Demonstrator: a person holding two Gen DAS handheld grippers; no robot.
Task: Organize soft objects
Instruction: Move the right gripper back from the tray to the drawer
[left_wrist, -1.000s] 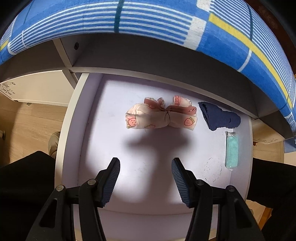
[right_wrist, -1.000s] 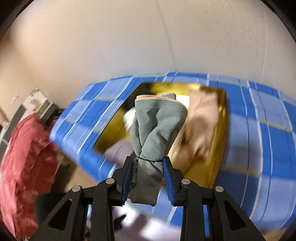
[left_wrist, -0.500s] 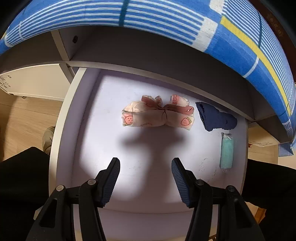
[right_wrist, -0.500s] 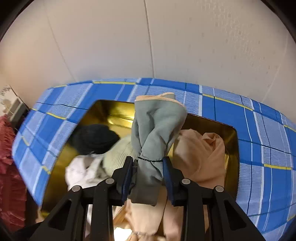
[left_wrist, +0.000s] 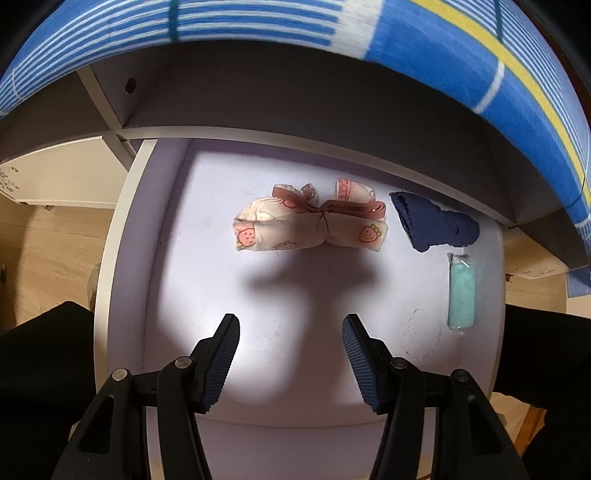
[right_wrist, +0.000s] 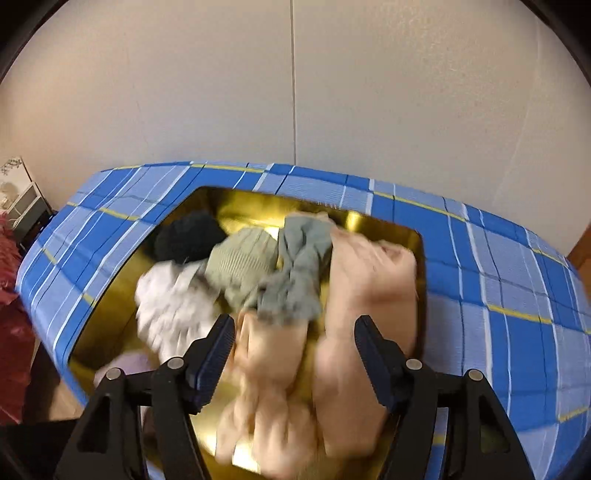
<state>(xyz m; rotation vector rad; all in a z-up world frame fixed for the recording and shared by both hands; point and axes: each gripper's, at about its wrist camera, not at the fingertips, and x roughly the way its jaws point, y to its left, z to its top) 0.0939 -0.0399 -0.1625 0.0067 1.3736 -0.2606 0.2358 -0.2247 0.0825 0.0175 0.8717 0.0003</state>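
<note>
**Clerk:** Right gripper (right_wrist: 293, 354): jaws spread wide, nothing between them, poised over the gold-lined storage bin with blue plaid fabric cover (right_wrist: 498, 266). Left gripper (left_wrist: 291, 354): likewise spread and empty, above the white pull-out drawer tray (left_wrist: 122, 229).

**Checker:** Item in hand?

**Clerk:** None. Grey-green tied cloth bundle (right_wrist: 299, 273) lies free in the bin, beyond the right fingertips, blurred, touching the ribbed sage-green knit roll (right_wrist: 240, 266) on one side and the large peach fabric pieces (right_wrist: 369, 295) on the other.

**Checker:** Other bin contents?

**Clerk:** Black knit ball (right_wrist: 188, 236) at the far left corner; pale grey-white crumpled cloth (right_wrist: 173, 310) nearer; a lilac scrap at the bottom left, barely showing.

**Checker:** Drawer entries?

**Clerk:** Three. Cream strawberry-print bundle with pink band (left_wrist: 310, 227), centre rear; navy folded cloth (left_wrist: 436, 225) just beside it, right; mint-green item in clear wrap (left_wrist: 461, 291) near the right wall.

**Checker:** Progress?

**Clerk:** Judged partial. Bin holds several soft goods, loosely heaped, not sorted flat. Three drawer pieces appear outstanding; the strawberry bundle sits squarely ahead of the left gripper, a likely next pick.
</note>
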